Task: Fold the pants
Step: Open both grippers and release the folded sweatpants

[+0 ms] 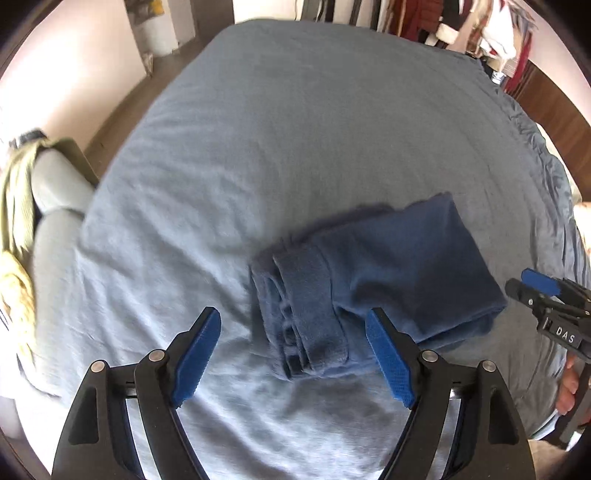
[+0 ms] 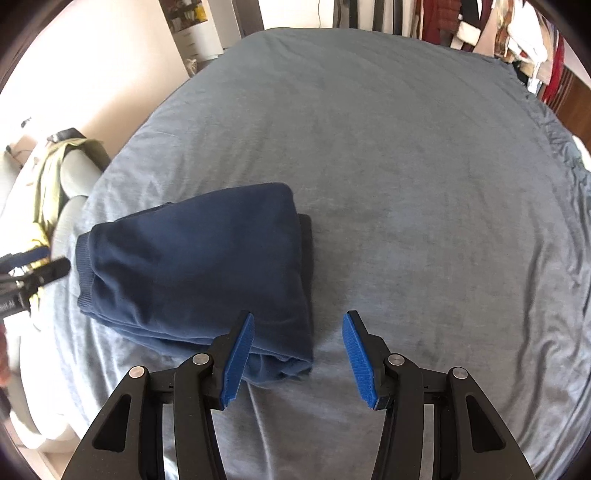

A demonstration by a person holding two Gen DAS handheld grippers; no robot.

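Note:
Dark blue pants lie folded into a compact bundle on the blue-grey bed. Their ribbed waistband end faces my left gripper, which is open and empty just above that end. In the right wrist view the folded pants lie left of centre on the bed. My right gripper is open and empty, over the bundle's near right corner. The right gripper also shows at the right edge of the left wrist view.
A grey chair with olive and yellow clothes stands left of the bed. Hanging clothes fill the far right. A white wall and cabinet are at the far left. The left gripper shows at the left edge of the right wrist view.

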